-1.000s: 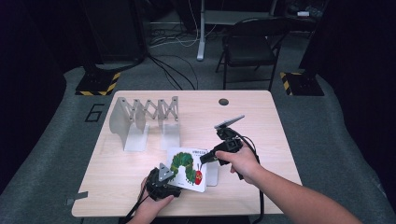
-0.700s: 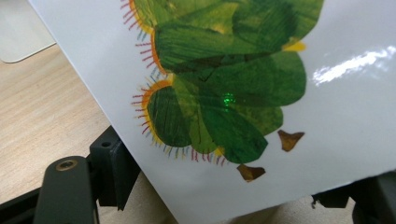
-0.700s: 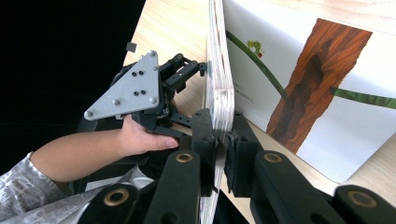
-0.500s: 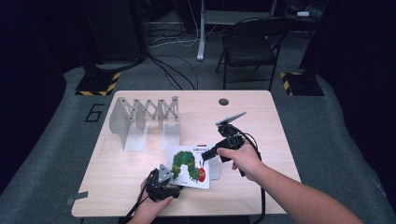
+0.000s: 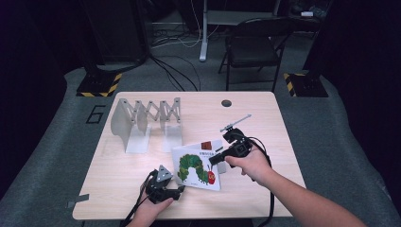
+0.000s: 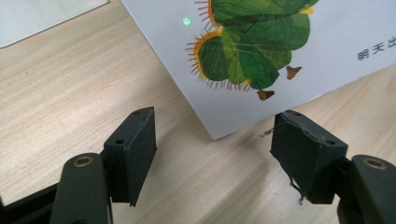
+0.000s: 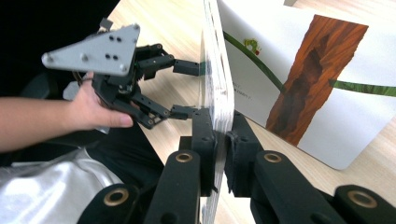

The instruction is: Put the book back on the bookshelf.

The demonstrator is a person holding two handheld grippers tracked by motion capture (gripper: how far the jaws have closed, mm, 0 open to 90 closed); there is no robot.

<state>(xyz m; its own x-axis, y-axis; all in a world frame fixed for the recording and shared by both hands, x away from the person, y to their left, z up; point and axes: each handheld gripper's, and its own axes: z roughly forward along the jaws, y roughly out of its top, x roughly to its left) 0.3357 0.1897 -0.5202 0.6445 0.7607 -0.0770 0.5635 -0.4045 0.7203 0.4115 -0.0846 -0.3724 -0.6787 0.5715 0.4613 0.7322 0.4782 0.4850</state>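
Note:
A white picture book [image 5: 197,165] with a green caterpillar on its cover lies tilted on the wooden table [image 5: 113,189]. My right gripper [image 5: 213,159] is shut on the book's right edge, and the pages show pinched between its jaws [image 7: 219,154] with the back cover [image 7: 299,70] beyond. My left gripper [image 5: 178,190] sits at the book's near-left corner. Its jaws [image 6: 215,154] have just been closing and still stand apart. The book's corner [image 6: 280,42] lies just ahead of them, and the pads do not touch it. The left gripper [image 7: 187,89] also appears in the right gripper view.
A folding metal book rack [image 5: 146,118] stands at the table's back left. A small dark round cap [image 5: 226,103] sits near the far edge. A black chair [image 5: 255,47] and cables are on the floor beyond the table.
The right gripper has shifted slightly with the book's edge in it. The left hand has stayed in place by the book's near corner.

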